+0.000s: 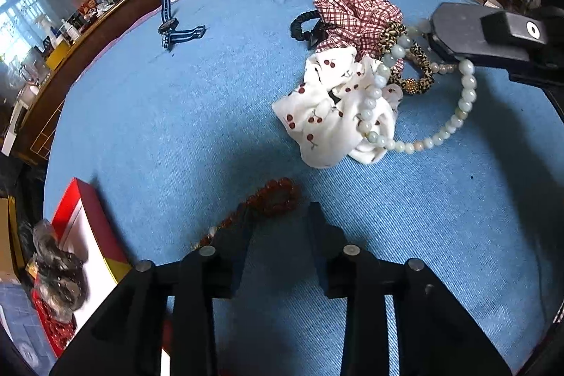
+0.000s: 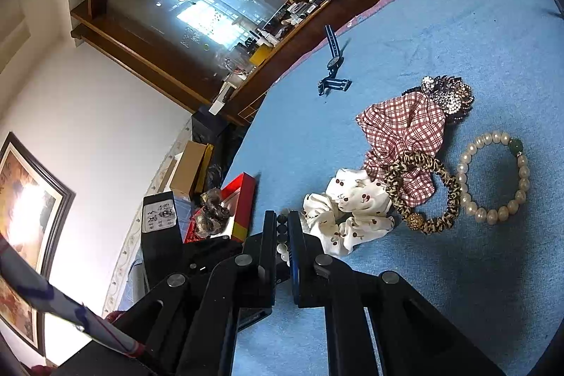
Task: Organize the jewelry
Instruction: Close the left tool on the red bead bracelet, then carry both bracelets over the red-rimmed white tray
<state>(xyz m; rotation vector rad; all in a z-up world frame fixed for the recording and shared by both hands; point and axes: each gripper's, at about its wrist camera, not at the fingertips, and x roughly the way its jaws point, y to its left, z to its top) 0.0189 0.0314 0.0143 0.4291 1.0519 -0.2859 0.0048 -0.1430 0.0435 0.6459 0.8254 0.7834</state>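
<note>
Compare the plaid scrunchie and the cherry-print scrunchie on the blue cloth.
The plaid scrunchie is red-and-white check; the cherry-print scrunchie is white with small red cherries. The plaid one lies farther from the right gripper, partly under a leopard-print hair tie; the cherry one lies beside the gripper's fingers. Both are crumpled fabric, touching each other on the blue cloth.

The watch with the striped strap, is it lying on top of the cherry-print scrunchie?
No, the watch lies alone on the blue cloth, well apart from the cherry-print scrunchie in the pile.
</note>
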